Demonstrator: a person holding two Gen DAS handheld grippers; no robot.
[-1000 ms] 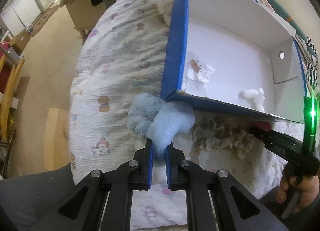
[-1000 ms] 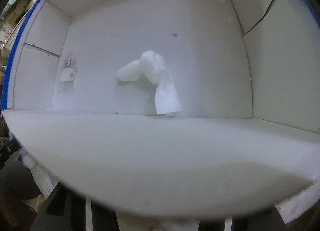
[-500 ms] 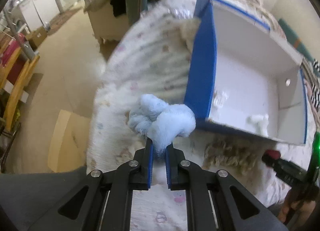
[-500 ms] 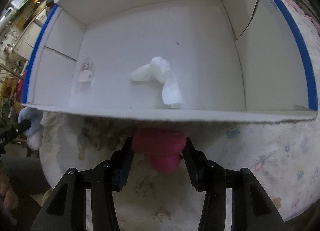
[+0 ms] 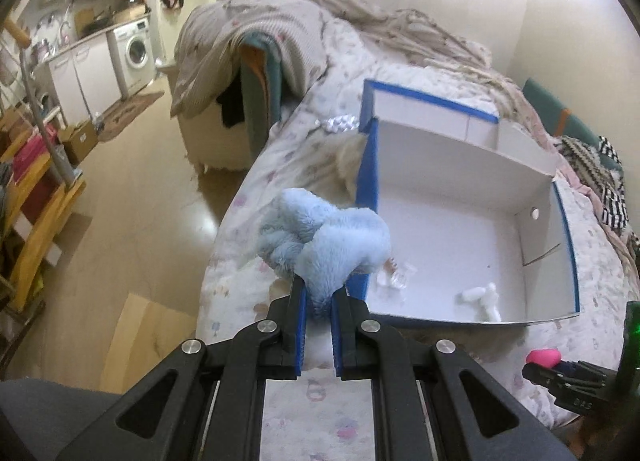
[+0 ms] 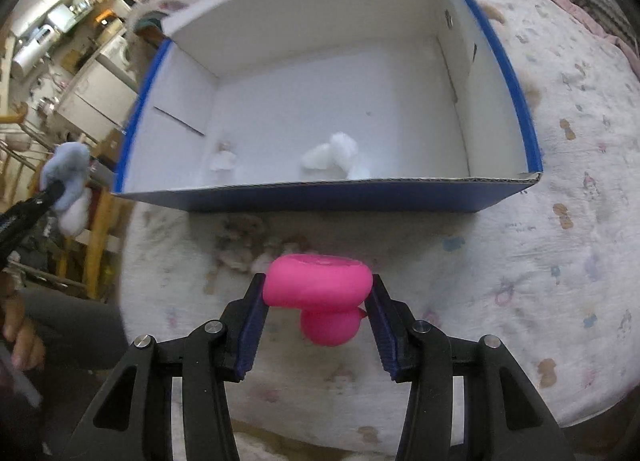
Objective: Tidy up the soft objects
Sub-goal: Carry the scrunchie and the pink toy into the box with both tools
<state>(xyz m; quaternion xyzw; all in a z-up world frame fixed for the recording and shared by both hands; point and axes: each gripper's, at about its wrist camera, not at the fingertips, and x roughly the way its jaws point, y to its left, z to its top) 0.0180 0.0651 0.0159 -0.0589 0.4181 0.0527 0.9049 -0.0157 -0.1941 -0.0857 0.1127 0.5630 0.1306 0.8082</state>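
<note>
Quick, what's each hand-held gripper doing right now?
Left hand-held gripper: shut on the blue plush toy.
Right hand-held gripper: shut on the pink squishy toy.

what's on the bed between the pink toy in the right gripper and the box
In the right wrist view, a beige, curly fabric clump lies on the bedsheet between the pink toy and the box.

A bed with a pale printed sheet (image 6: pixel 560 221) carries an open blue-and-white cardboard box (image 6: pixel 320 197) and a beige curly plush (image 6: pixel 244 241) just beside the box.
</note>
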